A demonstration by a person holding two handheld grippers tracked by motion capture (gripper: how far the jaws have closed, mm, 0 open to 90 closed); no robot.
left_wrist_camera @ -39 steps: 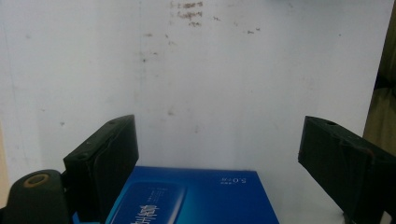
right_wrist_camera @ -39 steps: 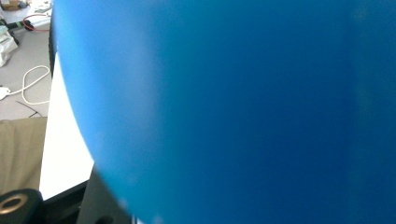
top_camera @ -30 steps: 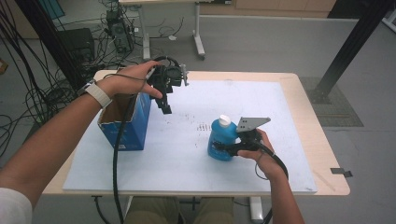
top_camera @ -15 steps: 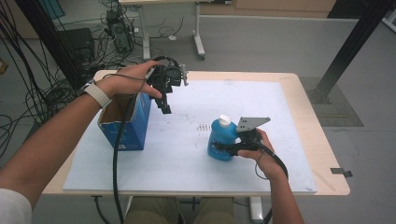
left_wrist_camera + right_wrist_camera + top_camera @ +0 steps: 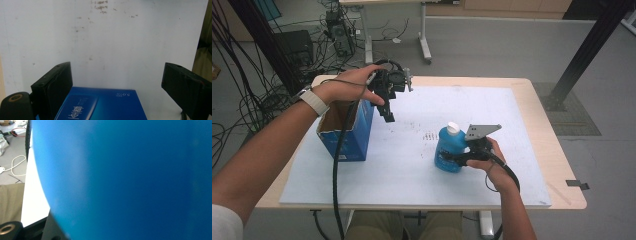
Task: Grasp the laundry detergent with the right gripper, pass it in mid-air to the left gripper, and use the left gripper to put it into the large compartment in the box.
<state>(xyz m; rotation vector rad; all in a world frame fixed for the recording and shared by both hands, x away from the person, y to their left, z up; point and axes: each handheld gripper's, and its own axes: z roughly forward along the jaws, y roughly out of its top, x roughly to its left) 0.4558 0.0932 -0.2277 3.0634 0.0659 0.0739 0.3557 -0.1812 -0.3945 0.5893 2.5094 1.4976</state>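
White sheet (image 5: 125, 45), box print (image 5: 80, 108), bottle (image 5: 448, 149)

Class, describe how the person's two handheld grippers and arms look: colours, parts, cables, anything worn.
Both grippers are black. The left gripper trails a black cable; the right gripper carries a grey three-cornered plate. A white watch sits on the left wrist, with a white sleeve above.

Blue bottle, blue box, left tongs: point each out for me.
Blue bottle (image 5: 446, 150), high view, on its body left of the right tongs.
Blue box (image 5: 347, 142), high view, on its blue front wall.
Left tongs (image 5: 388, 114), high view, midway between the two black fingertips.
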